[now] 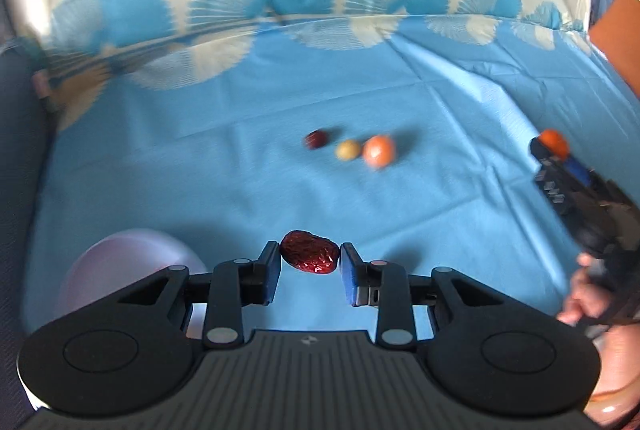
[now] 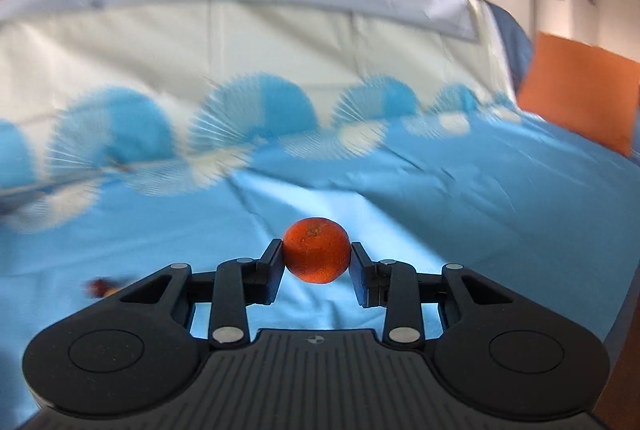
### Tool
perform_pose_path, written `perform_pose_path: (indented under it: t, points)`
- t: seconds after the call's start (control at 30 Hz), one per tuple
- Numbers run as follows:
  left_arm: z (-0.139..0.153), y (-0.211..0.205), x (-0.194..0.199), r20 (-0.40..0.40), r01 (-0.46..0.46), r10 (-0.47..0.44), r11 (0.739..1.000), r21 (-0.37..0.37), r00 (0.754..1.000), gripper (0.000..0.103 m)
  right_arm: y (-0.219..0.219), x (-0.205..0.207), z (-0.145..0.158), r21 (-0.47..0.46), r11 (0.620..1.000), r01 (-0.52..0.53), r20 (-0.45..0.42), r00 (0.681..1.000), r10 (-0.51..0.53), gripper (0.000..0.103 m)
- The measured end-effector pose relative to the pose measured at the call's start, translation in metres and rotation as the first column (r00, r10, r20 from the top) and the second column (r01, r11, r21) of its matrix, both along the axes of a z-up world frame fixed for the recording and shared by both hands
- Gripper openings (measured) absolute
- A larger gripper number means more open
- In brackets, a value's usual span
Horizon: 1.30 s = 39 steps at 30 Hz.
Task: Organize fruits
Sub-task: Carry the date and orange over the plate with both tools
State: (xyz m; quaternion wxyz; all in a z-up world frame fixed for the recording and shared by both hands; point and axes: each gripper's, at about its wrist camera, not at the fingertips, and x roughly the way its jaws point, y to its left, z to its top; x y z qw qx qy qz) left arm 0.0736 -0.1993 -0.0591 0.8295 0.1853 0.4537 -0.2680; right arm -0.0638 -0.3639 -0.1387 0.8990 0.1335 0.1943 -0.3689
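Note:
My left gripper (image 1: 310,257) is shut on a wrinkled dark red date (image 1: 309,257) and holds it above the blue cloth. My right gripper (image 2: 317,256) is shut on a small orange tangerine (image 2: 317,255), also held above the cloth. In the left wrist view the right gripper (image 1: 552,145) shows at the far right with the tangerine (image 1: 554,141) in it. Three fruits lie in a row on the cloth: a second dark red date (image 1: 316,139), a small yellow-green fruit (image 1: 348,150) and an orange fruit (image 1: 379,150).
A pale lilac bowl (image 1: 120,266) sits low left, partly behind my left gripper. The blue tablecloth (image 1: 240,169) with a fan pattern covers the table. An orange panel (image 2: 580,89) stands at the far right. A blurred red fruit (image 2: 100,286) lies low left in the right wrist view.

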Motion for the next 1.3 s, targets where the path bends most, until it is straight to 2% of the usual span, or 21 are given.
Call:
perform_pose_path:
  t: [0.1,0.2,0.3,0.43,0.5,0.67,0.8,1.03,1.3]
  points:
    - [0.017,0.046,-0.025,0.039,-0.041,0.039,0.998,0.042,0.998,0.035,0.037,-0.030,0.031,0.005,0.991,-0.134,0.033,0.990,0.134,0.036]
    - [0.031,0.090,-0.051,0.063,-0.076,0.072,0.996,0.053,0.995,0.035,0.073,-0.058,0.057,0.032,0.961,-0.273,0.055,0.961,0.271,0.036]
    - [0.043,0.129,-0.074,0.071,-0.127,0.124,0.991,0.049,0.990,0.035,0.111,-0.079,0.077,0.061,0.921,-0.386,0.060,0.922,0.382,0.037]
    - [0.055,0.170,-0.107,0.094,-0.178,0.174,0.984,0.031,0.980,0.035,0.165,-0.095,0.097,0.103,0.848,-0.520,0.059,0.854,0.517,0.037]
    - [0.060,0.186,-0.124,0.103,-0.193,0.191,0.981,0.013,0.976,0.035,0.188,-0.101,0.104,0.123,0.813,-0.569,0.058,0.822,0.567,0.037]
    - [0.062,0.213,-0.160,0.117,-0.205,0.206,0.979,-0.017,0.971,0.035,0.237,-0.120,0.122,0.077,0.736,-0.672,0.038,0.740,0.671,0.037]
    - [0.061,0.225,-0.174,0.122,-0.209,0.212,0.977,-0.034,0.970,0.035,0.263,-0.132,0.131,0.031,0.694,-0.719,0.004,0.695,0.719,0.037]
    - [0.067,0.241,-0.177,0.132,-0.228,0.238,0.970,-0.083,0.962,0.035,0.278,-0.137,0.139,-0.005,0.679,-0.734,-0.029,0.679,0.733,0.037]
    - [0.064,0.247,-0.169,0.134,-0.233,0.244,0.968,-0.091,0.960,0.035,0.284,-0.130,0.136,0.003,0.677,-0.736,-0.059,0.676,0.734,0.037]
